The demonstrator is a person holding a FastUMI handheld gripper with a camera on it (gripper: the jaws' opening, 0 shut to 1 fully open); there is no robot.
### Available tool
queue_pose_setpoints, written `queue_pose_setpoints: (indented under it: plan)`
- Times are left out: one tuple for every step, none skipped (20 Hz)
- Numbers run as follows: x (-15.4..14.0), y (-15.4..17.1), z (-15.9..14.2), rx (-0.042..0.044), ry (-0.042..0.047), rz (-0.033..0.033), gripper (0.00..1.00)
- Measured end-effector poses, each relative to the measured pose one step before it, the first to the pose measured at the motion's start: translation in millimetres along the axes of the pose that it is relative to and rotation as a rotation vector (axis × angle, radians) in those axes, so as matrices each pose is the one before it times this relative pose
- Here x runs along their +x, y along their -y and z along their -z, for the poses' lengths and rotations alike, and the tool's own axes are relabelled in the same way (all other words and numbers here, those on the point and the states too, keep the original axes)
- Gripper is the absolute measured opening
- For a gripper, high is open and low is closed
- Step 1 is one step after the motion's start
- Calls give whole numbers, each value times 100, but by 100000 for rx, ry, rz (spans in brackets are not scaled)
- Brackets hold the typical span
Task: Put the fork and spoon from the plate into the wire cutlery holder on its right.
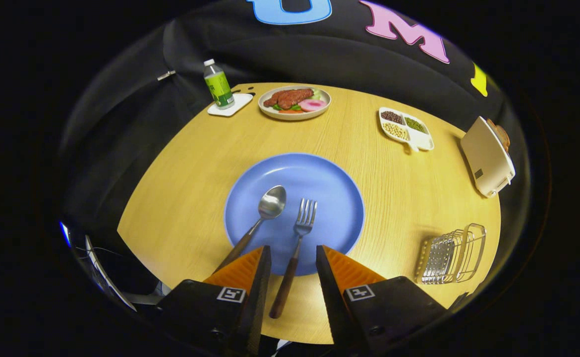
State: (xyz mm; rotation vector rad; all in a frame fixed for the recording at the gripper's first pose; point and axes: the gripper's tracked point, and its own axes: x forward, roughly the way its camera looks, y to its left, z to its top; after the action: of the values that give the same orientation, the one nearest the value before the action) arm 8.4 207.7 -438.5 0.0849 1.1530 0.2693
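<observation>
Hovered with jaws wide, gripper (294, 250) seemingly above fork (297, 243) handle; spoon (265, 213) alongside on blue plate (329, 188).

The fork (297, 243) is flanked by the parted fingers of the gripper (293, 255), untouched. Bare table (389, 198) is left between plate (295, 168) and holder (451, 254). The spoon (262, 215) is crossed by one finger.

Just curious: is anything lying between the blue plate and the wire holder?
No. In the gripper view, only bare tabletop separates the plate from the holder. The open gripper straddles the fork.
</observation>
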Motion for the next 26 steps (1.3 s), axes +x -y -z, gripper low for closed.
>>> queue_pose_setpoints:
  plan:
    - [622,123,184,883,-1598,421,58]
    - [528,-47,312,339,-1628,419,58]
    - [614,268,-25,-183,-1630,692,58]
    - [311,-178,494,967,-1048,-347,58]
    - [591,314,44,717,-1078,1134,47]
    - [519,48,324,714,-1110,553,37]
    - [266,230,203,522,-1528,861,38]
    - [319,129,295,223,-1130,942,40]
    - [338,165,188,1618,-997,432,32]
    - [848,43,290,1576,-843,475,24]
    - [-760,-3,-299,942,-1000,-990,13]
    - [233,-276,3,91,-593,-1001,13]
    - [-147,95,-101,-39,-156,-520,10]
    - [-123,80,-244,788,991,-134,7]
    - [-282,196,-332,707,1320,-248,7]
    - [-480,-57,-372,717,1770,-550,7]
    - [-537,101,-556,435,1656,-673,7]
    - [-741,-180,-545,251,1654,-1762,7]
    - [-929,97,-708,261,2016,-1524,7]
    - [-1185,182,-651,155,2122,-1157,7]
    - [-1055,338,-784,279,2231,-1413,7]
    - [-1169,292,-580,-501,1506,-1102,7]
    - [-1248,561,-526,-1107,1211,-989,7]
    - [-1181,612,-480,-945,1074,-321,7]
    - [-1254,795,-455,-702,1038,-330,7]
    - [-1215,839,-369,-835,336,-371,7]
